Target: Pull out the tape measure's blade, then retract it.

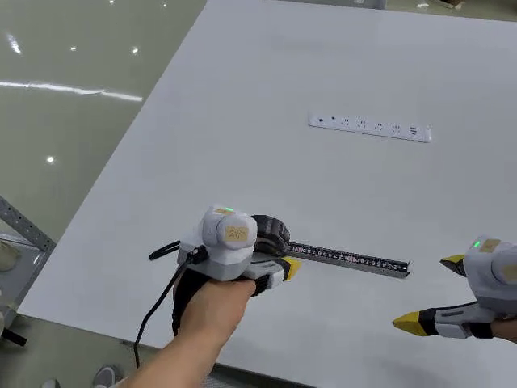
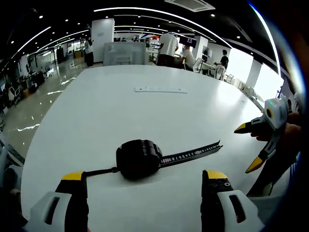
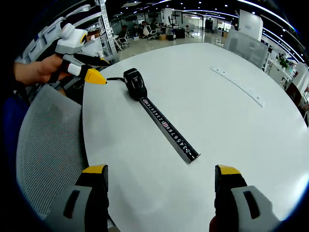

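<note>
While blade (image 1: 347,259) lies extended ahead of right gripper (image 3: 161,169), tape measure case (image 2: 139,158) ahead of left gripper (image 2: 144,175) | both spread, empty | pull-out looks done, retraction pending.

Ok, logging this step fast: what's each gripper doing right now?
Left gripper: open, not gripping the tape measure in front of it.
Right gripper: open, holding nothing.

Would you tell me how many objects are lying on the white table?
2: a black tape measure nearest the person, its blade extended, and a white power strip farther back. Nothing appears hidden.
</note>
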